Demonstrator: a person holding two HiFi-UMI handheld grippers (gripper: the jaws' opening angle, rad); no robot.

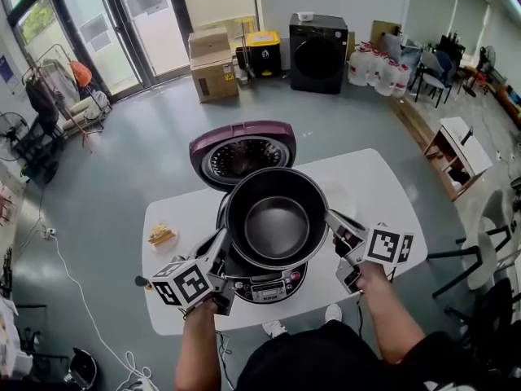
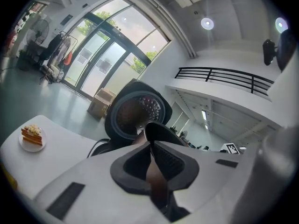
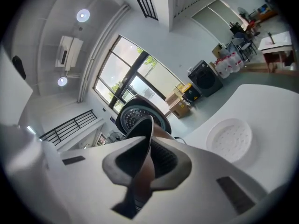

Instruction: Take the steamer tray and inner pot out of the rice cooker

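Both forearms reach forward from the bottom of the head view, the left forearm and the right forearm angled slightly inward, each hand behind its gripper. The grippers point nearly level, tipped a little downward, and face each other across the pot.

The left gripper is closed on the left edge of the inner pot. In the left gripper view the dark rim runs between the pads, which are clamped on it. The right gripper is closed on the opposite edge, and the right gripper view shows the thin rim pinched between its jaws in the same way.

The pot hangs between the two grippers directly over the rice cooker and looks raised out of its opening. Its inside is dark and bare. The cooker's lid stands open behind the pot.

The white steamer tray lies flat on the desk, just right of the cooker and close beside the right gripper. A slice of cake on a small plate sits at the desk's left edge, near the left gripper. Cardboard boxes and a black washing machine stand on the floor well beyond the desk.
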